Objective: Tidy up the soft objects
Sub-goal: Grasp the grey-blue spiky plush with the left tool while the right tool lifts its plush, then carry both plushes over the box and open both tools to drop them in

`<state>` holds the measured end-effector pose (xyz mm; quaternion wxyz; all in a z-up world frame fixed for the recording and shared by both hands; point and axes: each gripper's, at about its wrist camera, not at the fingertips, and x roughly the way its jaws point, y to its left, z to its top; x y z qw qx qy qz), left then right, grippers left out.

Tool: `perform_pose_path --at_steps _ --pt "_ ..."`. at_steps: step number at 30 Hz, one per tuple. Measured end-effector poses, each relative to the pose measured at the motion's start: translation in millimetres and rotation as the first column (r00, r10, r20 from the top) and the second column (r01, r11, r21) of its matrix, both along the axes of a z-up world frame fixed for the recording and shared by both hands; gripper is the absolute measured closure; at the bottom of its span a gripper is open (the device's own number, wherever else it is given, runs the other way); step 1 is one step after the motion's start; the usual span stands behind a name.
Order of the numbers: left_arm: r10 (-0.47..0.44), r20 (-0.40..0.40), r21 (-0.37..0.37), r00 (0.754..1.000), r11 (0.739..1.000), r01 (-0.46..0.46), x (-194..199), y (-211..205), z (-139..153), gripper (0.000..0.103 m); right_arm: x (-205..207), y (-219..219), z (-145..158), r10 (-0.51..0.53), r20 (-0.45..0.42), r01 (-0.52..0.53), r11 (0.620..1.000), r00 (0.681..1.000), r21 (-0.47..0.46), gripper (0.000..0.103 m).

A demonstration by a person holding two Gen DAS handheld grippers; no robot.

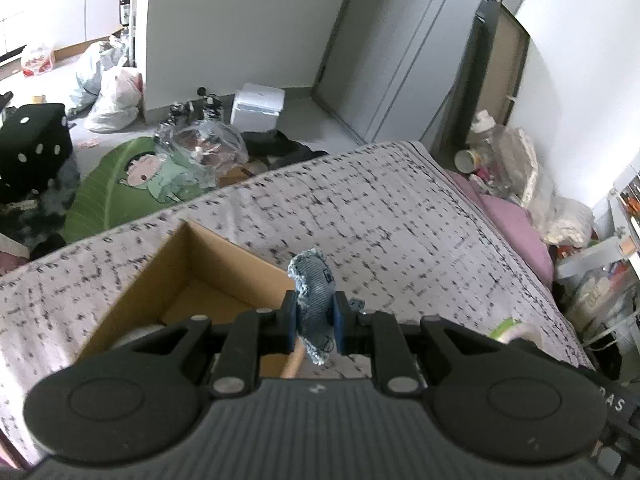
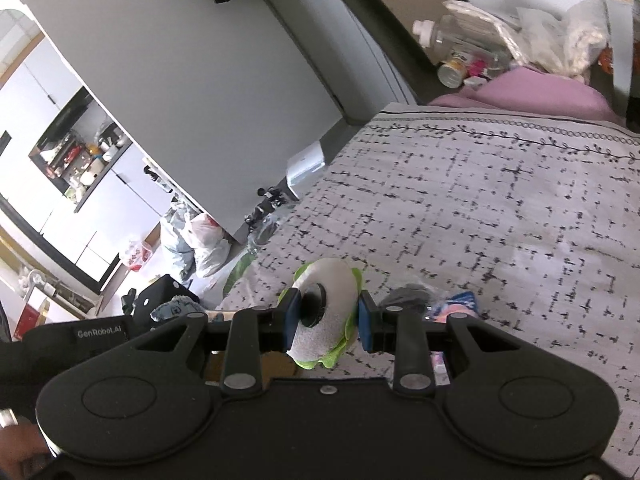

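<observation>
My left gripper (image 1: 315, 322) is shut on a blue denim soft toy (image 1: 314, 292) and holds it above the right edge of an open cardboard box (image 1: 168, 276) on the bed. Something pale lies in the box, mostly hidden by the gripper. My right gripper (image 2: 326, 320) is shut on a white and green plush toy with a black eye (image 2: 328, 308), held above the bed. The denim toy (image 2: 174, 306) and the left gripper also show at the left of the right wrist view. A dark soft item (image 2: 408, 296) and a pink and blue item (image 2: 458, 306) lie on the bed just past my right gripper.
The bed has a white cover with black marks (image 1: 380, 208) and a purple pillow (image 1: 516, 220) at its far side. Bottles and bags (image 1: 496, 152) crowd the bedside. The floor beyond holds a green leaf cushion (image 1: 116, 188), plastic bags (image 1: 116, 96) and a white box (image 1: 258, 106).
</observation>
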<state>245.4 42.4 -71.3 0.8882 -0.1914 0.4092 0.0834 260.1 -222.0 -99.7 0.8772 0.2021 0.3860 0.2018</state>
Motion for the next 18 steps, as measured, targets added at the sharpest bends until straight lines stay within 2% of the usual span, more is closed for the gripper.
perform_pose_path --at_steps 9,18 --pt "0.046 0.001 0.000 0.999 0.999 -0.046 -0.9 42.8 1.3 0.086 -7.4 24.1 5.1 0.028 0.014 -0.028 1.000 1.000 0.007 0.073" --pt "0.077 -0.018 -0.020 0.997 0.997 -0.077 -2.1 72.6 -9.0 0.086 -12.9 64.2 -5.2 0.093 0.002 -0.093 0.995 0.996 -0.029 0.073"
